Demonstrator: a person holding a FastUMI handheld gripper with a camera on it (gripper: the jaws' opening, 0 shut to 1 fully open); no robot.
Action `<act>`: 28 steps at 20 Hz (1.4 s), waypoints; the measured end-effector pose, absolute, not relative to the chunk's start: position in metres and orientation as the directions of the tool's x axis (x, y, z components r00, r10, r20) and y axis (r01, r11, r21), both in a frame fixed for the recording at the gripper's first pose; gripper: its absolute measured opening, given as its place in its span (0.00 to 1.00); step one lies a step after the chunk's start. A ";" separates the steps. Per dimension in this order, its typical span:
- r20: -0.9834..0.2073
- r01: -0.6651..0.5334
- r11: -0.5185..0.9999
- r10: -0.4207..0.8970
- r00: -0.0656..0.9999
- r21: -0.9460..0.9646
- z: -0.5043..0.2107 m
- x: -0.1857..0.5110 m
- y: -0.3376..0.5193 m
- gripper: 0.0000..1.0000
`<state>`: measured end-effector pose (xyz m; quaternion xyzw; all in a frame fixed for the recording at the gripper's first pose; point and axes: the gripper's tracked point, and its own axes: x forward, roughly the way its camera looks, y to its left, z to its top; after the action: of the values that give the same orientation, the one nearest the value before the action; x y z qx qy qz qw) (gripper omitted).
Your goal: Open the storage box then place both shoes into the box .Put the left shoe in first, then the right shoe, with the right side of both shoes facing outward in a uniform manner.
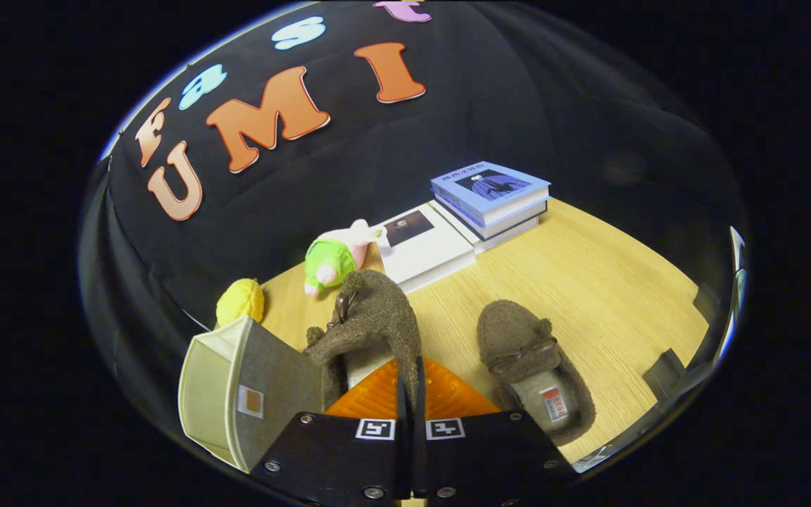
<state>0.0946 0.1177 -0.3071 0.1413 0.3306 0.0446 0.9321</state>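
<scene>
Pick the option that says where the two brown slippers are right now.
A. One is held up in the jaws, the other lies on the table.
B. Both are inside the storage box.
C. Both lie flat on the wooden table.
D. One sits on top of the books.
A: the gripper is closed on the edge of one slipper, lifted beside the storage box, while the other slipper lies on the table.

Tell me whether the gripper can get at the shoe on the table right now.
Probably not yet: the gripper is shut on the other shoe. The table shoe lies unobstructed beside the fingers.
</scene>
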 end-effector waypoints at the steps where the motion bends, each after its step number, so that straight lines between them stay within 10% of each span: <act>1: -0.591 0.002 0.953 0.186 0.785 0.303 -0.296 0.096 0.123 0.02; 28: -0.591 -0.168 0.912 0.374 0.714 0.374 -0.280 0.044 0.372 0.02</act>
<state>0.0441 0.3720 -0.2800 0.1485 0.3476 0.1481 0.9139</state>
